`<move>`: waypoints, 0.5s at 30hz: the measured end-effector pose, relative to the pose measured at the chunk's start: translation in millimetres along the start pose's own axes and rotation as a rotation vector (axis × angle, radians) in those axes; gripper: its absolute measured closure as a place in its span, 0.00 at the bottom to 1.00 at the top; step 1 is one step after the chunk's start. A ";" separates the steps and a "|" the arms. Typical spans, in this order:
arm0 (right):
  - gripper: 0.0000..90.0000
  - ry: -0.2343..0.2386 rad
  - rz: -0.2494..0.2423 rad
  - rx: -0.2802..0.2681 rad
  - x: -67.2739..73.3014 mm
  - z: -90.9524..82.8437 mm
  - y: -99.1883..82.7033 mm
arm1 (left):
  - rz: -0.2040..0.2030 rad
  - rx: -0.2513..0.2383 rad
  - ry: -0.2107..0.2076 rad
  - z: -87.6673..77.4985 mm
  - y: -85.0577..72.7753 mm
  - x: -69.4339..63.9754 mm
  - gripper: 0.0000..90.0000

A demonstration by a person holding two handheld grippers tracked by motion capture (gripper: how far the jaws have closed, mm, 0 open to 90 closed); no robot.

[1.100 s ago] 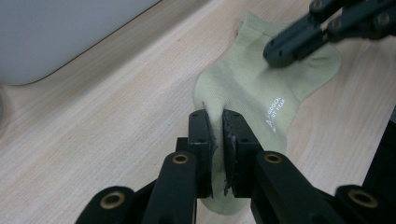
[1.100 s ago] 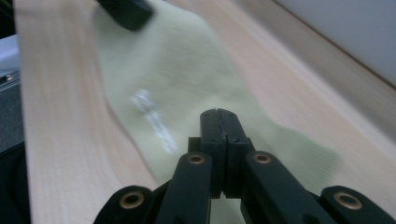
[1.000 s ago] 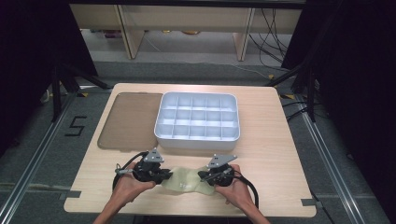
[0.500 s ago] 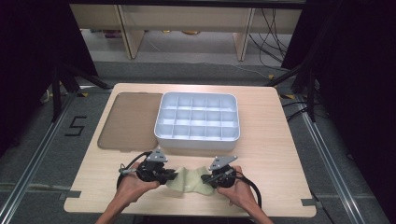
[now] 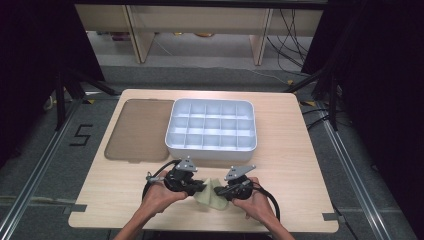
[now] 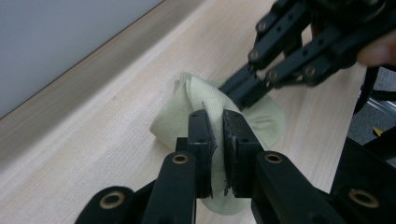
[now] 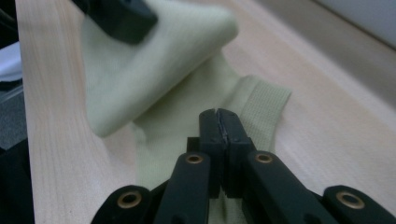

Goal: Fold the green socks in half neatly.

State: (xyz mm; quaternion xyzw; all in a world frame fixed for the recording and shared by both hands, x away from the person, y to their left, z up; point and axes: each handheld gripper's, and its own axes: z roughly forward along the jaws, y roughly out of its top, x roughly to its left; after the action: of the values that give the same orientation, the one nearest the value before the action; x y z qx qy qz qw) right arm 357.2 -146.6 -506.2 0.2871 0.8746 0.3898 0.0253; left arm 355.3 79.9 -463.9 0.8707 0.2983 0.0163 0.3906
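A pale green cloth [image 5: 209,196] is held folded over itself at the near edge of the bench [image 5: 300,165], pinched by the left hand-held gripper [image 6: 218,122] and the right hand-held gripper [image 7: 218,116].

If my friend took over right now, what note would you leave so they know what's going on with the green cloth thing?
Left claw: shut on the pale green sock.
Right claw: shut on the same sock, at the ribbed end.
The sock lies part folded on the table, near its front edge, between both hands.
The white divider tray sits behind, compartments bare; its brown lid lies flat beside it.
Done: both ends gripped, fold begun.
Left, probably: finish folding and put the sock in a compartment.
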 end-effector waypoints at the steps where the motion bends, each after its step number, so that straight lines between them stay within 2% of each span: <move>1: 0.99 0.001 0.010 -0.023 -2.2 -3.6 0.6 | 0.015 0.013 0.004 -0.6 0.0 1.2 0.91; 2: 0.99 0.000 0.024 -0.042 -4.6 -8.0 1.4 | 0.006 0.006 0.005 0.1 -0.3 1.0 0.91; 3: 0.99 -0.014 0.011 -0.054 -8.3 -12.6 2.1 | 0.014 0.009 0.005 0.4 -0.2 1.8 0.91; 4: 0.99 -0.024 0.023 -0.055 -10.8 -17.3 2.3 | 0.027 0.022 0.009 0.0 -0.1 2.6 0.91; 7: 1.00 -0.048 0.034 -0.038 -16.5 -23.0 -0.3 | 0.029 0.029 0.010 0.1 0.1 2.7 0.91; 8: 1.00 -0.047 0.047 -0.024 -18.5 -24.5 -2.8 | 0.054 0.053 0.009 -1.0 0.7 4.0 0.91; 9: 1.00 -0.043 0.049 -0.001 -20.3 -24.5 -8.2 | 0.011 0.013 0.009 2.5 0.7 0.3 0.91; 10: 1.00 -0.043 0.048 0.002 -20.3 -24.3 -9.5 | 0.038 0.040 0.011 1.6 1.5 1.5 0.91; 11: 1.00 -0.038 0.046 0.010 -19.7 -24.0 -10.5 | 0.002 0.013 0.010 4.0 1.4 -1.4 0.91; 12: 1.00 -0.042 0.044 0.017 -19.0 -23.6 -10.7 | 0.056 0.055 0.011 2.3 2.9 1.0 0.91; 13: 1.00 -0.042 0.044 0.017 -19.0 -23.6 -10.7 | 0.056 0.055 0.011 2.3 2.9 1.0 0.91; 14: 1.00 -0.047 0.032 0.033 -18.1 -20.1 -11.6 | 0.073 0.067 0.008 4.2 4.4 0.3 0.91; 15: 1.00 -0.047 0.039 0.022 -17.5 -17.3 -12.9 | 0.038 0.040 0.005 7.8 4.5 -3.1 0.91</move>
State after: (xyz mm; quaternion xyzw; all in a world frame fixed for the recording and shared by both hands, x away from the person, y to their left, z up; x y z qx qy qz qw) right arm 361.0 -174.2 -506.3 0.3133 0.8722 0.3739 0.0352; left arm 357.0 70.7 -465.6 0.8839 0.2829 0.0201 0.3718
